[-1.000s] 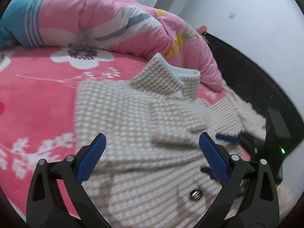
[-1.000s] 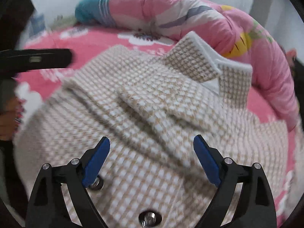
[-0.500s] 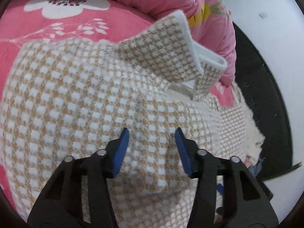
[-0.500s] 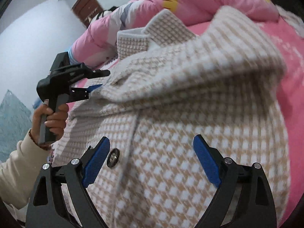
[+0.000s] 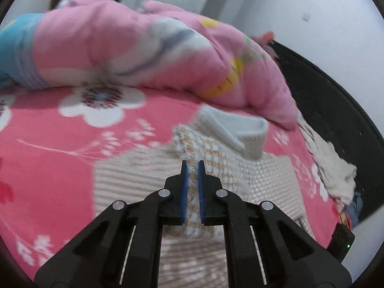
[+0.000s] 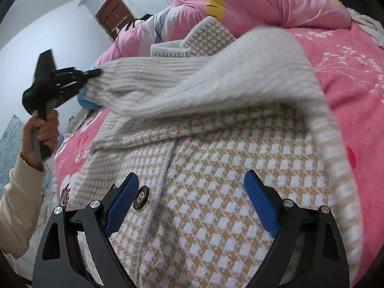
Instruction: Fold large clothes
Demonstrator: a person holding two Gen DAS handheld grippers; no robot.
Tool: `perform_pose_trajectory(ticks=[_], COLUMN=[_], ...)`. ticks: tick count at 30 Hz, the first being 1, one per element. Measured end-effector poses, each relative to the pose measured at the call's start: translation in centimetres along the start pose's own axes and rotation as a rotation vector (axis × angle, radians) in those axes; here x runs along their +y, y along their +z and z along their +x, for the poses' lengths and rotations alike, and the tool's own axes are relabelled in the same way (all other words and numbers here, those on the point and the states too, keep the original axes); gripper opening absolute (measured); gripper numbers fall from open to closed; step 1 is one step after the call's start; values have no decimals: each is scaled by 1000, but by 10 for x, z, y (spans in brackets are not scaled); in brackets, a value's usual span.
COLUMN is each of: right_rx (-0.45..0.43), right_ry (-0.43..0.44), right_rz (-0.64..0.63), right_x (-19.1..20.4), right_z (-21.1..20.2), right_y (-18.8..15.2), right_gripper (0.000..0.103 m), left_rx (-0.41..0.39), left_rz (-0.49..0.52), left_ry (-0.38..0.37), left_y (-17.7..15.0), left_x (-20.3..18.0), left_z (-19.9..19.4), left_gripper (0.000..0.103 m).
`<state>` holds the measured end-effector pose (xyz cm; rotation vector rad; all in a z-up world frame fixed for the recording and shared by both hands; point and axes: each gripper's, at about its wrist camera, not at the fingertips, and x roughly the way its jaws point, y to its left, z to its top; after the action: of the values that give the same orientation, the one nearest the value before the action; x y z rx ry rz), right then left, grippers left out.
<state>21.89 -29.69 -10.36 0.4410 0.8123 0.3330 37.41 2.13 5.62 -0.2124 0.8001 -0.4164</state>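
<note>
1. Left wrist view: a bed (image 5: pixel 48 144) with a pink flowered sheet fills the picture. A rolled pink quilt (image 5: pixel 144 55) lies across its far side, and a dark bed frame (image 5: pixel 324 100) curves along the right edge with a pale fluffy cloth (image 5: pixel 336 170) draped near it. The checked beige and white coat (image 5: pixel 259 175) lies on the sheet in front of the quilt, its collar standing up towards it. The picture is blurred. The left tool (image 5: pixel 192 184) is clenched on a fold of the coat, the fabric pinched between its blue pads.

2. Right wrist view: the coat (image 6: pixel 216 192) spreads under the camera, with a dark button (image 6: pixel 141 197) just beside the left pad. One part of the coat is lifted and stretched to the left, crossing above the flat front. A hand (image 6: pixel 42 132) in a cream sleeve (image 6: pixel 16 204) holds the left tool (image 6: pixel 96 73), which grips the end of that lifted part. The right tool (image 6: pixel 192 204) stands wide open over the coat front, with nothing gripped between its pads. A brown door (image 6: pixel 112 14) shows far behind the quilt (image 6: pixel 276 2).
</note>
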Motion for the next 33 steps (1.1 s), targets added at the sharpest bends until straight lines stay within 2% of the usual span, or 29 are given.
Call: perform_pose_trajectory(ticks=[2, 5, 7, 9, 13, 16, 18, 22, 24, 26, 28, 29, 31, 33], right_rx=[3, 14, 29, 45, 69, 99, 97, 18, -25, -49, -64, -58, -11, 108], right_ry=[-11, -23, -41, -63, -107, -123, -136, -218, -263, -276, -277, -296, -326, -378], right_rz=[-6, -6, -13, -28, -62, -49, -44, -125, -150, -153, -148, -145, -136, -112], right_x=[2, 5, 8, 13, 19, 21, 25, 39, 41, 41, 36, 32, 18, -7], right_z=[0, 3, 4, 6, 8, 4, -7, -36, -38, -30, -13, -2, 29, 68], right_y=[-1, 2, 3, 4, 3, 10, 21, 67, 94, 115, 133, 139, 141, 127], right_gripper=[87, 87, 87, 87, 87, 87, 87, 87, 87, 87, 77, 75, 65, 63], left_rx=[30, 112, 128, 98, 46, 94, 87, -6, -66, -84, -54, -12, 63, 129], left_rz=[-27, -61, -63, -64, -51, -28, -11, 30, 42, 55, 84, 105, 129, 124], left_ry=[27, 83, 97, 80, 54, 76, 76, 97, 71, 22, -17, -18, 31, 94], left_y=[-12, -39, -55, -65, -64, -73, -76, -67, -59, -53, -51, -53, -63, -76], left_x=[20, 47, 59, 68, 65, 70, 70, 65, 58, 46, 30, 21, 14, 20], left_z=[3, 29, 39, 38, 26, 32, 28, -3, -19, -23, -12, 2, 31, 58], left_gripper=[7, 7, 7, 7, 7, 9, 14, 15, 15, 15, 15, 15, 15, 15])
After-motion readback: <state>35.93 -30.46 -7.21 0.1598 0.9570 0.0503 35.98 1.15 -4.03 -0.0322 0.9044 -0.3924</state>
